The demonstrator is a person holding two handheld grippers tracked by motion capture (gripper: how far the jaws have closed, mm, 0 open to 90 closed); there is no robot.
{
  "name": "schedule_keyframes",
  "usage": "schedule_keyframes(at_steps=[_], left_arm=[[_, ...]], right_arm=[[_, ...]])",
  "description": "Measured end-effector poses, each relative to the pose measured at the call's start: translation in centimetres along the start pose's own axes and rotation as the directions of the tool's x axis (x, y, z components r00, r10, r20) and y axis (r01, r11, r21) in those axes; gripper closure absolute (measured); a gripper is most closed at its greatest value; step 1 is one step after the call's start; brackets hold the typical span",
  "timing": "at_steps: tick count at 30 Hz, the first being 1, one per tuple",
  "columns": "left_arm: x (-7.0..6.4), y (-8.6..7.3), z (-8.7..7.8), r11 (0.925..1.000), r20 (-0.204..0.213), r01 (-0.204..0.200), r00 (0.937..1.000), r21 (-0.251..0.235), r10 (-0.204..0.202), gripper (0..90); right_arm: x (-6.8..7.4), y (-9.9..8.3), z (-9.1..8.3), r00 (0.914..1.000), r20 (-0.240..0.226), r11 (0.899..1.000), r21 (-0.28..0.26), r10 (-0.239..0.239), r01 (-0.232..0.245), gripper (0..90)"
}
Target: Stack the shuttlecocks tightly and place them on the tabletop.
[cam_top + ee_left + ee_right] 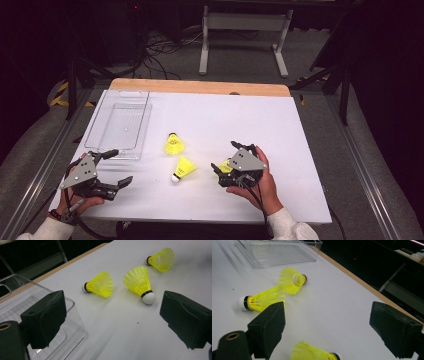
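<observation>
Three yellow shuttlecocks lie on the white table. One (pixel 173 144) (pixel 100 285) (pixel 292 281) rests mid-table with its cork pointing away from me. A second (pixel 183 168) (pixel 140 281) (pixel 262 300) lies just in front of it, its white cork toward me. The third (pixel 225 166) (pixel 161 259) (pixel 312 353) lies between the jaws of my right gripper (pixel 224 159) (pixel 332 332), which is open around it without touching. My left gripper (pixel 119 167) (pixel 112 315) is open and holds nothing, at the near left beside the near corner of the clear plastic tray (pixel 120 125) (pixel 75 322) (pixel 279 252).
The clear tray at the left of the table holds nothing. A wooden strip (pixel 200 86) runs along the table's far edge. Bare white surface (pixel 260 120) stretches over the middle and right. Beyond the table are floor cables and a white stand (pixel 245 22).
</observation>
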State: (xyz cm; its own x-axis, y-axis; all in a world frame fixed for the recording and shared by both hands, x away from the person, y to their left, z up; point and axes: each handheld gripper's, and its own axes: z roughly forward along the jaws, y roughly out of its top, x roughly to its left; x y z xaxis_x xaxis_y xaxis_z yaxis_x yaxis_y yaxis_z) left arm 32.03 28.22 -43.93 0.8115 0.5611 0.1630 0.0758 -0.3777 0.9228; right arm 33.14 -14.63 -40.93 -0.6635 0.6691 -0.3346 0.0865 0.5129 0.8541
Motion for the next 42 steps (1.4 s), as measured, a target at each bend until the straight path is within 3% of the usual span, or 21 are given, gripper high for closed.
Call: schedule_keyframes(at_steps=[7,14,28,30,32,37,42], left_arm=[[0.1,0.2,0.9,0.9999,-0.008,0.007,0.9999,0.010,-0.007,11.8],[0.2,0.6,1.8,0.9996,-0.010,0.011,0.9999,0.026,-0.011,13.6],[0.4,2.9,5.2,0.9961,-0.037,-0.008,0.9993,0.088,0.011,23.4],[0.5,3.5,6.3,0.9913,-0.057,-0.010,0.9982,0.131,0.018,24.9],[0.7,3.7,7.4,0.9889,-0.043,-0.011,0.9989,0.148,0.018,25.3],[1.1,4.3,9.9,0.9751,-0.053,0.011,0.9986,0.222,0.001,26.0],[1.3,4.7,11.7,0.9641,-0.072,0.020,0.9974,0.265,-0.001,29.4]], right_arm=[[-0.2,-0.2,-0.2,1.0000,0.003,1.000,0.007,-0.001,0.001,13.9],[-1.1,-0.9,-1.0,0.9990,0.028,0.999,0.010,0.033,-0.034,13.8],[-2.2,-1.8,-1.8,0.9968,0.068,0.999,0.030,0.044,-0.046,13.9],[-2.3,-2.0,-1.9,0.9962,0.075,0.998,0.032,0.044,-0.046,14.0],[-2.6,-2.2,-2.1,0.9948,0.091,0.998,0.037,0.046,-0.050,14.2],[-3.7,-2.8,-2.8,0.9892,0.136,0.997,0.050,0.055,-0.062,14.8],[-4.6,-3.6,-3.1,0.9844,0.169,0.996,0.065,0.048,-0.060,15.0]])
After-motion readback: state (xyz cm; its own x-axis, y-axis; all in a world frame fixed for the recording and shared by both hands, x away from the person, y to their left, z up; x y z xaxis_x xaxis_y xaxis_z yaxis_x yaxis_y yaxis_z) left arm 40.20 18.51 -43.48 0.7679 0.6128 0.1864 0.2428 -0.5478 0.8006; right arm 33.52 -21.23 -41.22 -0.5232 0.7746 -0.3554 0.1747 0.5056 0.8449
